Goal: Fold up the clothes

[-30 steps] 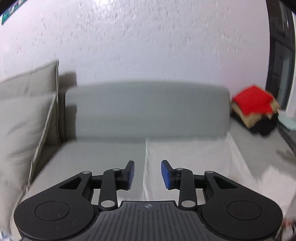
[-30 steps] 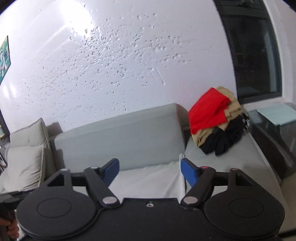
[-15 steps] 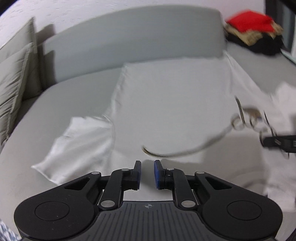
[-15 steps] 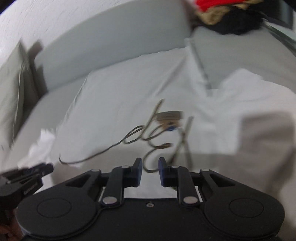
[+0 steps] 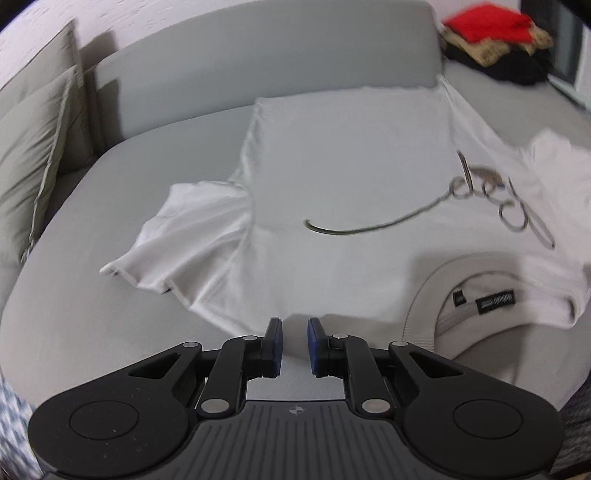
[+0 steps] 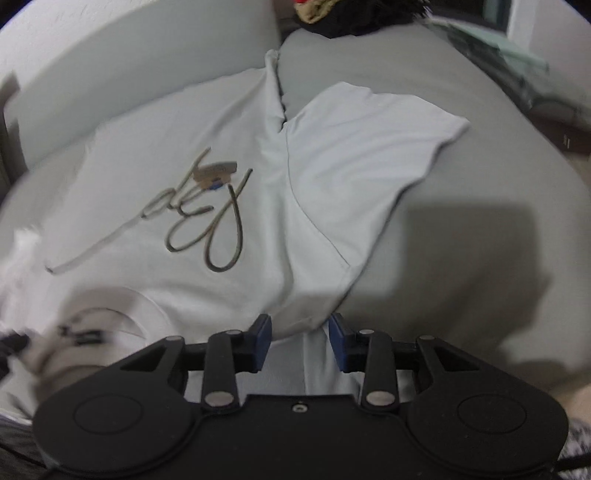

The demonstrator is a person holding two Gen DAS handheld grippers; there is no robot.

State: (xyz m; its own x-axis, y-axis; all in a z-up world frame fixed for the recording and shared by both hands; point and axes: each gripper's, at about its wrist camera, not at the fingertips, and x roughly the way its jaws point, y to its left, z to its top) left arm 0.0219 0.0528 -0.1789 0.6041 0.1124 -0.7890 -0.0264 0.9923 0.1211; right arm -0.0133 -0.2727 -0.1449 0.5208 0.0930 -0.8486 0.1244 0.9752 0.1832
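A white T-shirt point(image 5: 351, 155) lies spread face up on the grey sofa point(image 5: 92, 295), collar point(image 5: 461, 295) toward me, with a script print point(image 5: 480, 192) on the chest. My left gripper point(image 5: 295, 341) hovers just short of the shoulder edge near the crumpled left sleeve point(image 5: 184, 236), jaws a narrow gap apart with nothing pinched. In the right wrist view the same T-shirt point(image 6: 155, 129) shows its other sleeve point(image 6: 369, 155) lying flat. My right gripper point(image 6: 300, 341) is over that shoulder, its jaws opening, and a fold of the shirt lies between them.
A pile of red, tan and black clothes point(image 5: 491, 33) sits at the sofa's far right end. Two beige cushions point(image 5: 33, 140) lean at the left end. The sofa backrest point(image 5: 258, 55) runs behind the shirt. Bare seat point(image 6: 461, 221) stretches right of the sleeve.
Both grippers dropped from facing the wall and backrest to low over the shirt, now laid flat. Both jaws narrowed; the right ones have since widened a little.
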